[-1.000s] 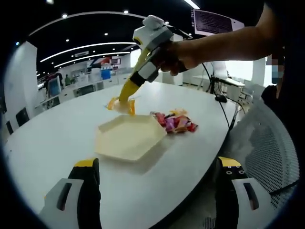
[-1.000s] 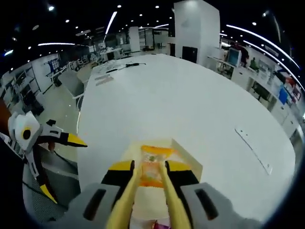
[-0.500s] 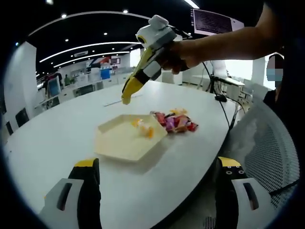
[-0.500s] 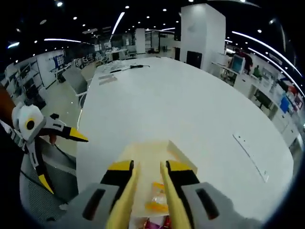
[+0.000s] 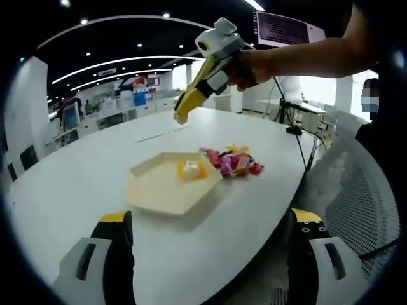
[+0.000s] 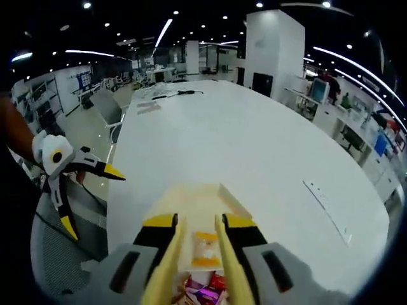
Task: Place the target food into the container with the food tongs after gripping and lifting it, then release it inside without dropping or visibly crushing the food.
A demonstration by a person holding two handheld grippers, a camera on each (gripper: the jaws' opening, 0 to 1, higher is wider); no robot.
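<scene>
Lay in the shallow cream hexagonal tray (image 5: 166, 185), near its far rim: one small orange-and-clear wrapped snack (image 5: 191, 169), flat on the tray floor, touched by nothing. Seen likewise in the right gripper view, the wrapped snack (image 6: 206, 248) between the two long yellow tong blades (image 6: 172, 260) but well below them, on the tray (image 6: 184, 203).

Right gripper (image 5: 182, 114) held high above the bench's far part by a hand (image 5: 245, 65), tilted down toward the tray; jaws fitted with the yellow tong blades, parted by a narrow gap and gripping nothing. In its own view, the right gripper (image 6: 196, 223) with blade tips just apart, empty.

Left gripper (image 5: 210, 222) low over the near edge of the large white oval bench (image 5: 76, 178); black, yellow-tipped jaws spread wide, empty. Also visible at the left of the right gripper view, the left gripper (image 6: 95, 197), again wide open, off the bench edge.

Just beside the tray's right rim, touching or nearly so: a loose pile of pink, red and yellow wrapped sweets (image 5: 234, 161). A grey mesh chair (image 5: 356, 197) at the bench's right side.
</scene>
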